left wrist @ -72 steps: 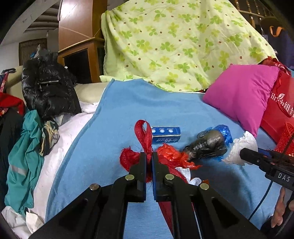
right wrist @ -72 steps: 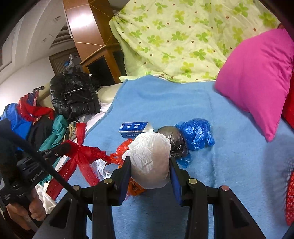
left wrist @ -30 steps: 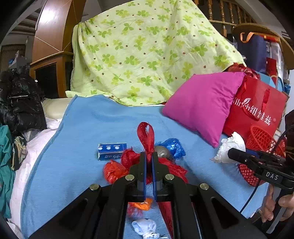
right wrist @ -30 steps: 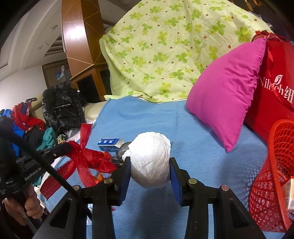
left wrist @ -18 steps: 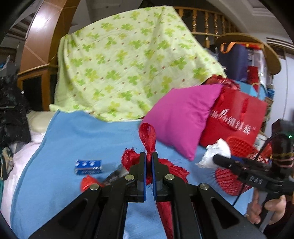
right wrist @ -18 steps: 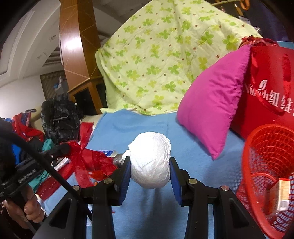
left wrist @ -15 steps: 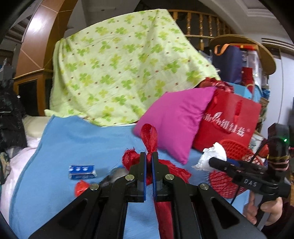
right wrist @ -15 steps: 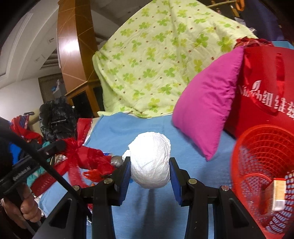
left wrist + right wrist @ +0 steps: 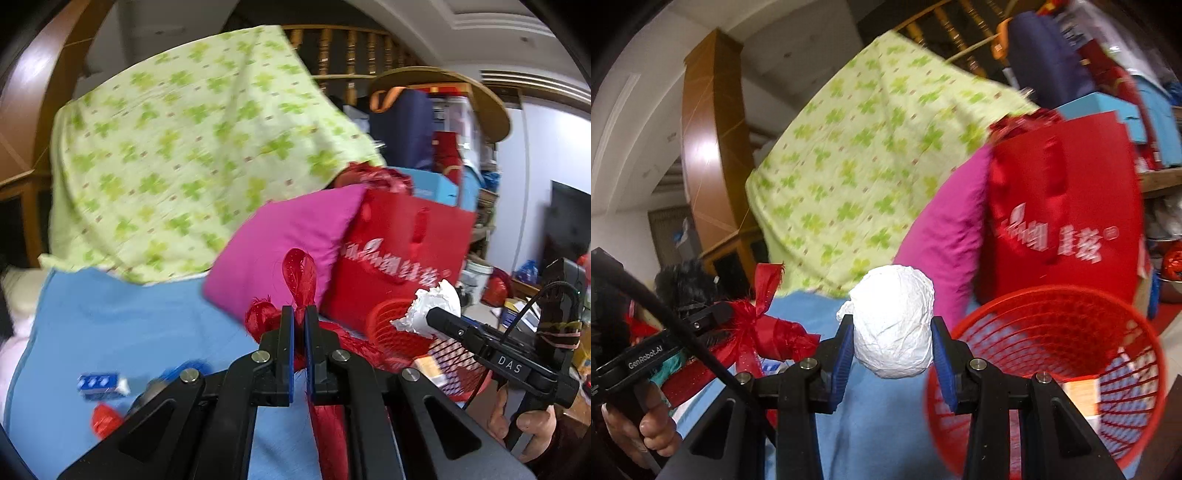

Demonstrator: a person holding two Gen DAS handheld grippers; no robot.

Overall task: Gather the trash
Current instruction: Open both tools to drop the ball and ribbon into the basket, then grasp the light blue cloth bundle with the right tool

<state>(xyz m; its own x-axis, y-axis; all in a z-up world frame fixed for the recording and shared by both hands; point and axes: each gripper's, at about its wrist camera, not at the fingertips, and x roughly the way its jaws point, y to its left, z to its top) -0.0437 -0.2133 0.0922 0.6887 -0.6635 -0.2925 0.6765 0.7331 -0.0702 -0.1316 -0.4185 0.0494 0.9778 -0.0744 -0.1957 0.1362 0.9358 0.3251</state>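
My left gripper (image 9: pixel 299 317) is shut on a red ribbon (image 9: pixel 300 275); a loop stands up above the fingers and a tail hangs below. In the right wrist view the same red ribbon (image 9: pixel 764 326) shows at the left, in the left gripper (image 9: pixel 718 312). My right gripper (image 9: pixel 892 332) is shut on a crumpled white paper ball (image 9: pixel 892 325), held above the blue blanket (image 9: pixel 879 424) just left of the red mesh basket (image 9: pixel 1067 306). From the left wrist, the paper ball (image 9: pixel 430 306) hangs before the basket (image 9: pixel 391 332).
A blue box (image 9: pixel 98 382), a red scrap (image 9: pixel 105 422) and a blue wad (image 9: pixel 188 367) lie on the blanket (image 9: pixel 122 325). A pink pillow (image 9: pixel 291 236), a red shopping bag (image 9: pixel 406 251) and a green clover quilt (image 9: pixel 177 155) stand behind. The basket holds an orange carton (image 9: pixel 1080 397).
Both grippers have swung right and slightly up, keeping the ribbon and the paper ball. The basket now fills the right wrist view's lower right; the litter on the blanket slid down-left.
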